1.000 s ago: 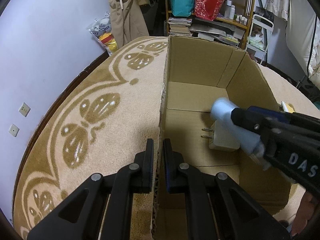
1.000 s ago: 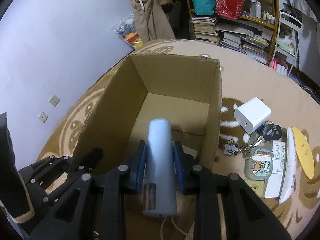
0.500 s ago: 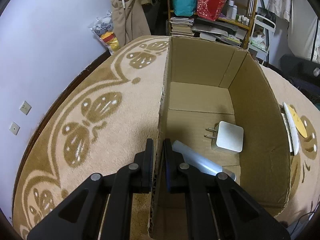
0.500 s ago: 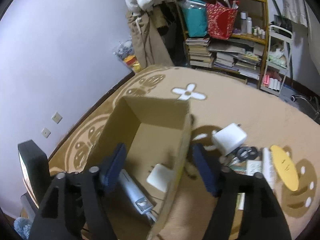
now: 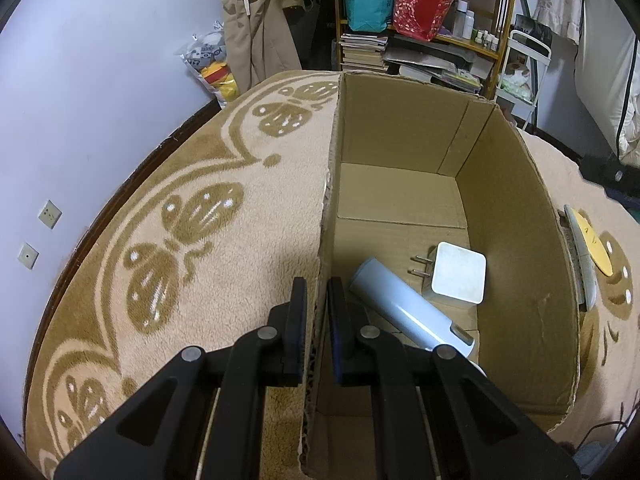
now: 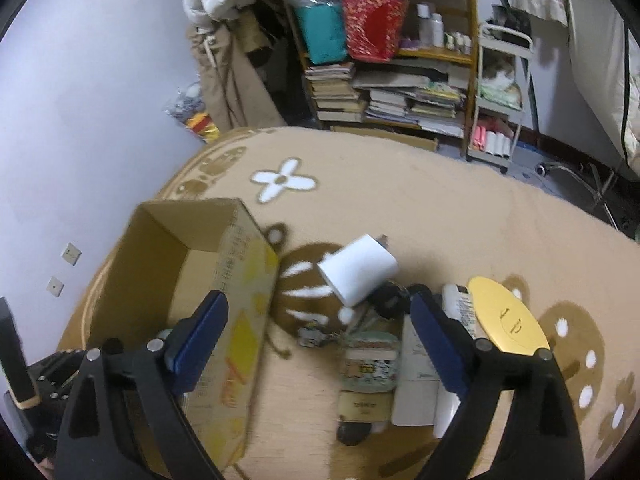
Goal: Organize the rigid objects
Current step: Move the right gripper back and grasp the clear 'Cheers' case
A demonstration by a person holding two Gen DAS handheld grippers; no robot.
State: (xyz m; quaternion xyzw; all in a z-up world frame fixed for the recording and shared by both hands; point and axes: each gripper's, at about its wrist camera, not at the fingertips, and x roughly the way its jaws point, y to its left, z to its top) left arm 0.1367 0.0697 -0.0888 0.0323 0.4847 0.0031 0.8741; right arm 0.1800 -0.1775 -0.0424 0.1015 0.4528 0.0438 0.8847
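Left wrist view: cardboard box (image 5: 520,216) fills centre and right of frame, open top, sitting on tan patterned rug (image 5: 168,248). Inside, on the box floor at lower centre: pale blue cylinder (image 5: 404,312) lying on its side, diagonal, and just right of it a white charger (image 5: 458,272) with its prongs pointing left. The two look touching or nearly so; hard to tell. Left gripper (image 5: 316,308) at bottom centre, jaws pressed together on the box's left wall, one finger inside, one outside.

Right wrist view: right gripper (image 6: 320,336) at bottom, jaws spread wide and opening, nothing pinched. Same box at lower left, interior mostly hidden. Loose on the rug, centre right: second white charger (image 6: 358,270), key bunch (image 6: 384,300), small printed case (image 6: 370,360), white remote (image 6: 460,312), yellow oval disc (image 6: 506,316) partly over the remote. View is blurred.
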